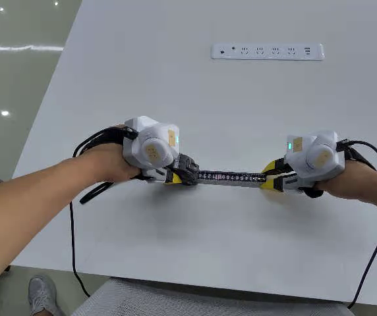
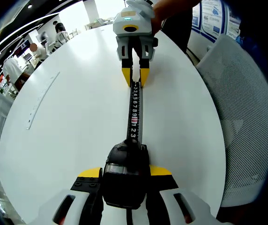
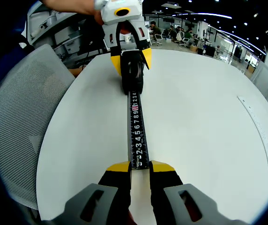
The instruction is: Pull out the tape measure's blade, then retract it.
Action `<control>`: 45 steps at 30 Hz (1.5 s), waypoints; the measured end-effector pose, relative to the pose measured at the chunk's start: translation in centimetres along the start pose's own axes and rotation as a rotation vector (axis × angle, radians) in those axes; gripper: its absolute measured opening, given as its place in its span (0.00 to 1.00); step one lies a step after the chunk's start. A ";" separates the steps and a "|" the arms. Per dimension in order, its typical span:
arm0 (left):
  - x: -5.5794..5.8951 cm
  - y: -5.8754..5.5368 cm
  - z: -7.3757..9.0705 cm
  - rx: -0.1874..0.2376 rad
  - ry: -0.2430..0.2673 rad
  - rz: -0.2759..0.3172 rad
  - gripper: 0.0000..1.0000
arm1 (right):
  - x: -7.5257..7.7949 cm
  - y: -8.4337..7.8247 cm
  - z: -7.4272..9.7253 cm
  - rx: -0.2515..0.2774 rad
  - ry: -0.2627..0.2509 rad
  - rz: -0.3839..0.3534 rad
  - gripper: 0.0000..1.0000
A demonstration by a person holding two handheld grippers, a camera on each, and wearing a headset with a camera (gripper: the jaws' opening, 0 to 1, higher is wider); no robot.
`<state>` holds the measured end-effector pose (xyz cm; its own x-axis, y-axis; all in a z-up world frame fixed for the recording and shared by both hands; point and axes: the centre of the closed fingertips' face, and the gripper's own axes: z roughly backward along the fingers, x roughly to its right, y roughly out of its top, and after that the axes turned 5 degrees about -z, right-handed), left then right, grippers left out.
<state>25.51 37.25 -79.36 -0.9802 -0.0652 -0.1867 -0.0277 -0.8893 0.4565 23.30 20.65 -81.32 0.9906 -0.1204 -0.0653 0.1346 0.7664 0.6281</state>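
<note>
Black tape measure case (image 2: 126,157) is sitting clamped in the left gripper (image 2: 124,171), low over the white table (image 1: 241,99). Right gripper (image 3: 140,167) is pinching the blade (image 3: 136,126) tip. Blade is prob. thin, springy, slippery w/ sharp edges; better holding flat near the hook, case firm.

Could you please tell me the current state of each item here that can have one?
tape measure case: clamped in the left gripper.
blade: pulled out partway, stretched straight between the two grippers.
left gripper: shut on the tape measure case.
right gripper: shut on the blade's end.
power strip: no plugs in its sockets.
</note>
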 end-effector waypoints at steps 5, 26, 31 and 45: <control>-0.1 -0.1 -0.1 -0.001 0.000 -0.001 0.31 | 0.3 -0.3 0.3 -0.003 -0.002 -0.009 0.10; 0.3 0.6 0.7 -0.004 0.003 0.010 0.31 | 1.2 -1.9 1.0 -0.019 -0.010 -0.023 0.10; 0.4 0.7 0.8 -0.004 0.003 0.012 0.31 | 1.7 -2.1 1.1 -0.025 -0.010 -0.023 0.10; 0.5 0.8 1.0 -0.005 0.002 0.012 0.31 | 2.1 -3.6 2.2 -0.040 -0.020 -0.036 0.10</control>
<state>24.82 36.97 -78.23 -0.9801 -0.0769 -0.1827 -0.0147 -0.8909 0.4540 24.86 16.24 -82.08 0.9844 -0.1607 -0.0711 0.1713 0.7860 0.5941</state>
